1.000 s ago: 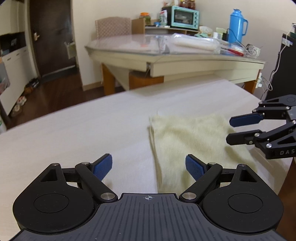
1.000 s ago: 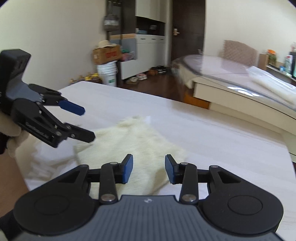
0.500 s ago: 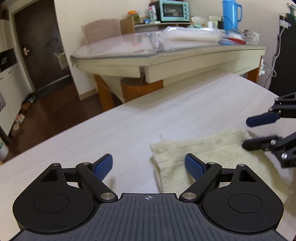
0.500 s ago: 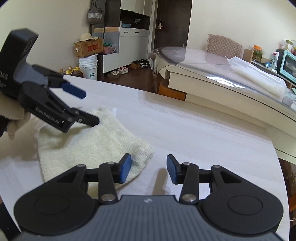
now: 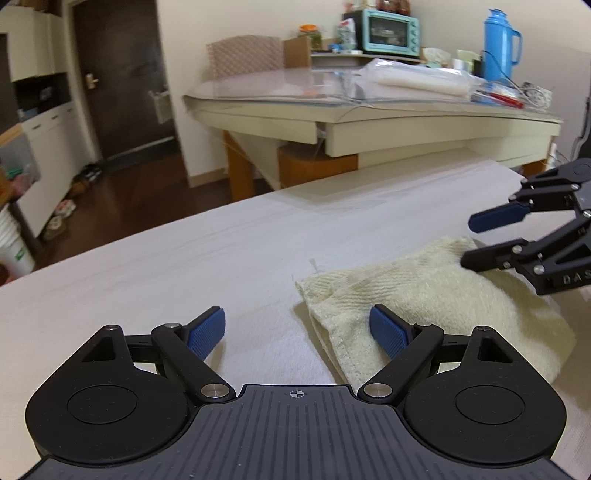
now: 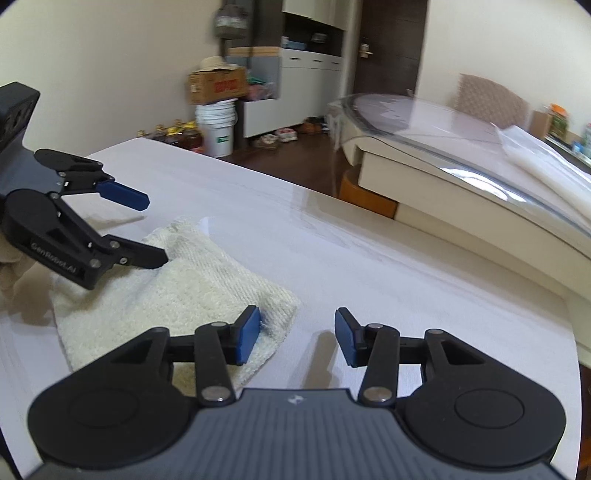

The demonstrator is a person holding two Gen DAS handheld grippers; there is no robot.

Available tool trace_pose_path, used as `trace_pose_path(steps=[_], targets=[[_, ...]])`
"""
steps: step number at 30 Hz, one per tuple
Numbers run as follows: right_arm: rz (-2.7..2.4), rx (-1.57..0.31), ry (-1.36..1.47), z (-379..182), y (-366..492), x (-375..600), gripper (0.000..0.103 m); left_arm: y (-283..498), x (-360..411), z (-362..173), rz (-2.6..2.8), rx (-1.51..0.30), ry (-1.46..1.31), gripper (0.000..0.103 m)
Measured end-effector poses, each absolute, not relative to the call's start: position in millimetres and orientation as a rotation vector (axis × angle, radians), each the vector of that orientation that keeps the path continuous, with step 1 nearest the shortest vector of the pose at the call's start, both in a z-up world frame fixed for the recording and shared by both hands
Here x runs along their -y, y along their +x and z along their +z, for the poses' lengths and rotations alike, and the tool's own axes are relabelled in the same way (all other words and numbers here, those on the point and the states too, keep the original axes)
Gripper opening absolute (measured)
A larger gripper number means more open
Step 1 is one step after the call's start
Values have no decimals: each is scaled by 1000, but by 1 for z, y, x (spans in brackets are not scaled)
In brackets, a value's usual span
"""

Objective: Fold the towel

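Note:
A cream towel lies folded on the white table. My left gripper is open wide low over the towel's left edge, with its right pad above the cloth and its left pad above bare table. In the right wrist view that gripper shows at the left, its lower finger at the towel's far corner. My right gripper has its jaws opening. Its left pad sits at the towel's right corner and the gap is over bare table. It also reaches in over the towel's far right end.
A second table with a glass top stands behind, carrying a plastic bag, a blue flask and a small oven. White buckets and a cardboard box stand on the floor. The white table's right edge is close.
My right gripper has slid right from above the towel's middle to its right corner, and its jaws have widened. My left gripper has sunk a little toward the towel's left edge.

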State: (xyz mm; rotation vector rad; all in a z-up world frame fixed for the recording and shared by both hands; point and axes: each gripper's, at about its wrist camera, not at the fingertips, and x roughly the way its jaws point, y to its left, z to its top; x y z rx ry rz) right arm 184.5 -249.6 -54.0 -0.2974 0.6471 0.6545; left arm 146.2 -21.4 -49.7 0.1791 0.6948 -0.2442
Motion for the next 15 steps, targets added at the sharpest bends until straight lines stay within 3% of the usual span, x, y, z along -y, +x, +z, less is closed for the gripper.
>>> trace_pose_path(steps=[15], targets=[[595, -626, -241, -40, 128, 254, 52, 108, 10, -35, -179, -712, 71, 90]])
